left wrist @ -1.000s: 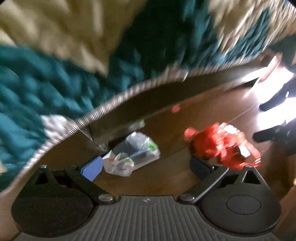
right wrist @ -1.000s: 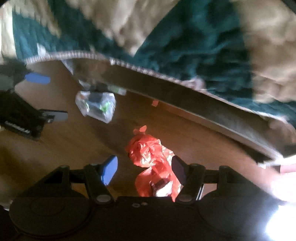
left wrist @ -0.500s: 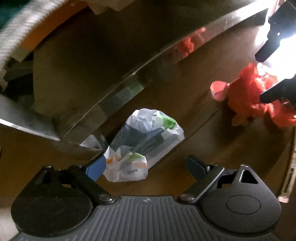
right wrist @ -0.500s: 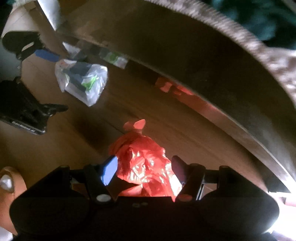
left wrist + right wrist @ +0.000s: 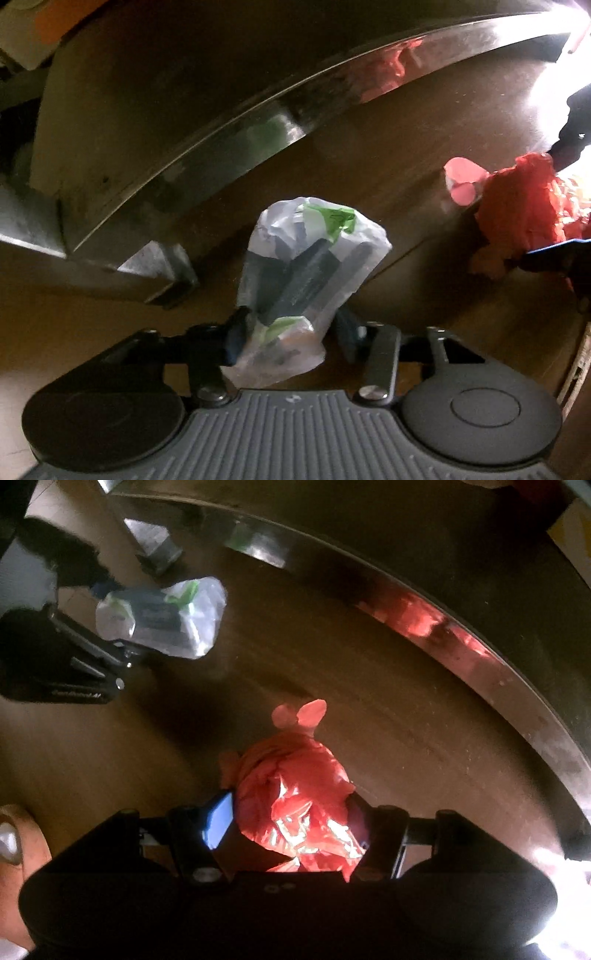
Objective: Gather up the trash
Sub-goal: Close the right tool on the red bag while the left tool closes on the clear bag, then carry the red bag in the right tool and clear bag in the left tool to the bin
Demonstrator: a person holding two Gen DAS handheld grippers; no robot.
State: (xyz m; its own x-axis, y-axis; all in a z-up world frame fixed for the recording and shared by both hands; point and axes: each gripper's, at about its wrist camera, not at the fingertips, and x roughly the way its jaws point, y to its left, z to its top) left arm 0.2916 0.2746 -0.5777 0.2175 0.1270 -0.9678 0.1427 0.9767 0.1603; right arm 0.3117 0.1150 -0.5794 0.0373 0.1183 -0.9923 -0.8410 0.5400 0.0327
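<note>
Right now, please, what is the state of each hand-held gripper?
Left hand-held gripper: closing on the clear bag, pads touching it.
Right hand-held gripper: closing, red bag between its fingers; grip cannot be told.

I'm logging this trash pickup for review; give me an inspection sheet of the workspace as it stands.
Surface: brown wooden floor, dim, with glare at one edge.
Job's things: white bag with green print and a knotted red bag, both on the floor, apart.
Clutter: nothing seen.
Grippers: left hand-held gripper closing, pads against the white bag's sides; right hand-held gripper closing, red bag between its fingers, contact unclear.
Cables: nothing seen.
Surroundings: shiny metal furniture rail and its foot beside the bags; a fingertip at the right view's edge.
</note>
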